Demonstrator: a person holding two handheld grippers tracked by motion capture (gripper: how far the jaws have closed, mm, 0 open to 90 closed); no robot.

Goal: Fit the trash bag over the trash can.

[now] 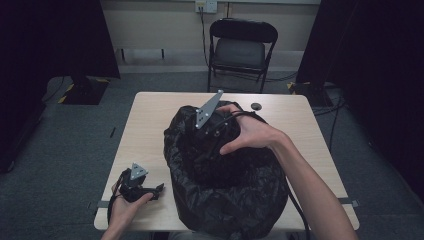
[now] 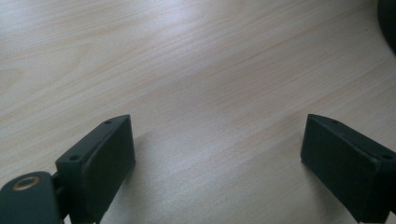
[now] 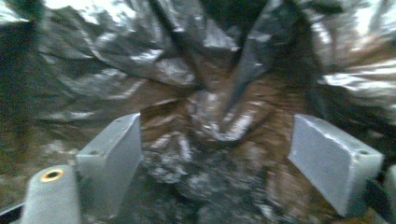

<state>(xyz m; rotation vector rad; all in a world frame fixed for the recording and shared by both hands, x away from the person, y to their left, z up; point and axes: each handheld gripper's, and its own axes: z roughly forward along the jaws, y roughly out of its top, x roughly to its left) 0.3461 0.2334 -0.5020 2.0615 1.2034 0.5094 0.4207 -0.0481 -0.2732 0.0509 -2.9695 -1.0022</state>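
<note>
A crumpled black plastic bag (image 1: 230,185) sits open on the pale wooden table (image 1: 150,120), towards its front middle. My right gripper (image 1: 207,131) reaches down into the bag's mouth from the far side, its grey plate sticking up. In the right gripper view it (image 3: 215,154) is open, jaws wide apart, with glossy bag folds (image 3: 205,88) below and nothing between them. My left gripper (image 1: 150,191) rests low near the table's front left corner, left of the bag. In the left gripper view it (image 2: 217,158) is open over bare wood (image 2: 196,70).
A black folding chair (image 1: 240,47) stands beyond the table's far edge. A small dark round cap (image 1: 256,106) lies near the far edge. Dark curtains flank the room on both sides. Cables (image 1: 335,107) trail on the floor at right.
</note>
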